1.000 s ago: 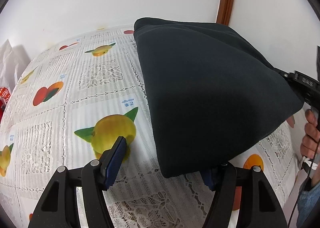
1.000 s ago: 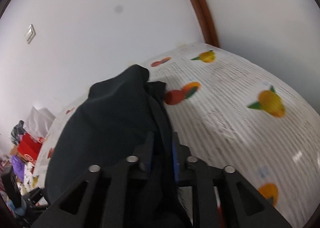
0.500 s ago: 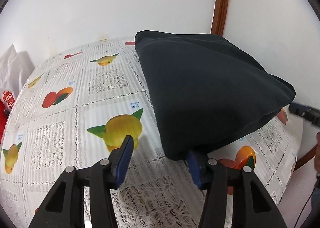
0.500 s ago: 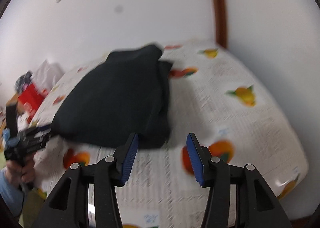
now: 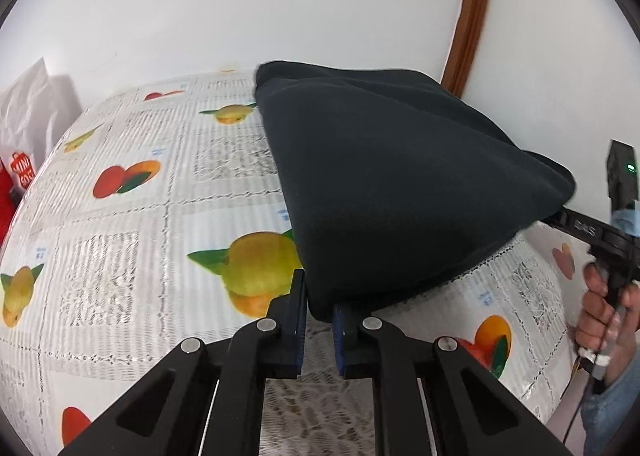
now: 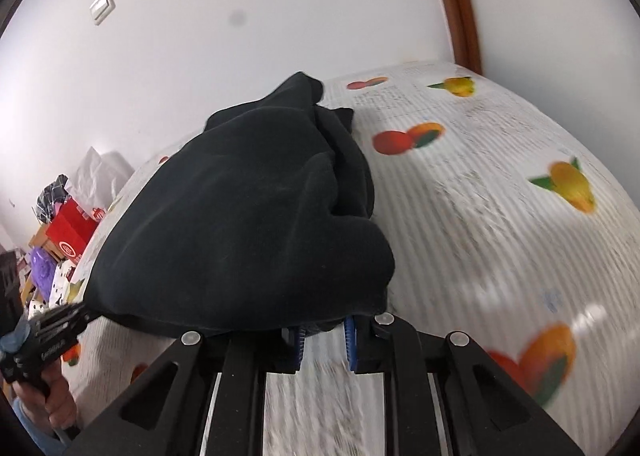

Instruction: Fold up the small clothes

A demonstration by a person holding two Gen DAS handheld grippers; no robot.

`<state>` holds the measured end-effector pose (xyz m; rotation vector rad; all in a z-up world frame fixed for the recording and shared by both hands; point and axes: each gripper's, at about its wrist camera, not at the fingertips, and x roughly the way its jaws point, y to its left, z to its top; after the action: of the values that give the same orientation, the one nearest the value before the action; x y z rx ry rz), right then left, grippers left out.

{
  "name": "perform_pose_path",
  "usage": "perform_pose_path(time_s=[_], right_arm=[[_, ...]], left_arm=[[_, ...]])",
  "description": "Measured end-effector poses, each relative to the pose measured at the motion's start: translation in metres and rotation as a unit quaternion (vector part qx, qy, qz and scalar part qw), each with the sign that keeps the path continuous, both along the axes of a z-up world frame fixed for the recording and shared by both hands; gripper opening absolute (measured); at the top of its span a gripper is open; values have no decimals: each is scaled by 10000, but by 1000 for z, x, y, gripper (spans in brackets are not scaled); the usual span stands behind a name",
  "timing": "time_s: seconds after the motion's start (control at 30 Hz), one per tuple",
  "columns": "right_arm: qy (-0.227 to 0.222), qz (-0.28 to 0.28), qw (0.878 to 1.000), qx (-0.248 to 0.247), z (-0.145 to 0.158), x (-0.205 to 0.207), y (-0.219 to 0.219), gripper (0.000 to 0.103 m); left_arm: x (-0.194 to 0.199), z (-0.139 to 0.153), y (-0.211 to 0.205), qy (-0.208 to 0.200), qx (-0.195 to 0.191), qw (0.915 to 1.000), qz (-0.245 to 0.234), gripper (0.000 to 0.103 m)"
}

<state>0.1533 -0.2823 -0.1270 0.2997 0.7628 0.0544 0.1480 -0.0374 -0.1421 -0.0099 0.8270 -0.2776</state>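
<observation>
The dark folded garment point(image 5: 384, 184) lies on the fruit-print tablecloth point(image 5: 132, 240), near the wall and the brown door frame point(image 5: 472, 8). The left gripper point(image 5: 320, 320) has just been closing: a second ago its blue pads stood wide at the cloth's near corner, and now they are narrow and pinch that corner between them. The right gripper point(image 6: 324, 340) opened half a second ago clear of the garment, and its jaws have just been closing again; they now stand narrow at the opposite near corner, where cloth hangs between the pads point(image 6: 299, 348), though the blur leaves it unclear how firmly they press. In the left view, the person's hand point(image 5: 604, 312) holds the right gripper's handle at the garment's right corner.
</observation>
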Motion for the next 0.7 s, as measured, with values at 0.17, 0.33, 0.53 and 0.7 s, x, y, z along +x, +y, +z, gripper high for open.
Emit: perform_pose_path(time_s=[0.17, 0.33, 0.53, 0.7], right_arm=[[103, 85, 9999, -80, -1, 18, 10, 19], [20, 189, 9981, -590, 16, -18, 2, 25], [-379, 204, 9952, -875, 62, -35, -11, 31], [-514, 455, 9934, -923, 73, 8, 13, 32]], left_arm=[[5, -3, 8, 118, 111, 9999, 51, 13], [-5, 4, 17, 242, 43, 9996, -102, 17], [-23, 25, 30, -3, 120, 9999, -116, 23], [-3, 48, 36, 44, -326, 9994, 60, 38]])
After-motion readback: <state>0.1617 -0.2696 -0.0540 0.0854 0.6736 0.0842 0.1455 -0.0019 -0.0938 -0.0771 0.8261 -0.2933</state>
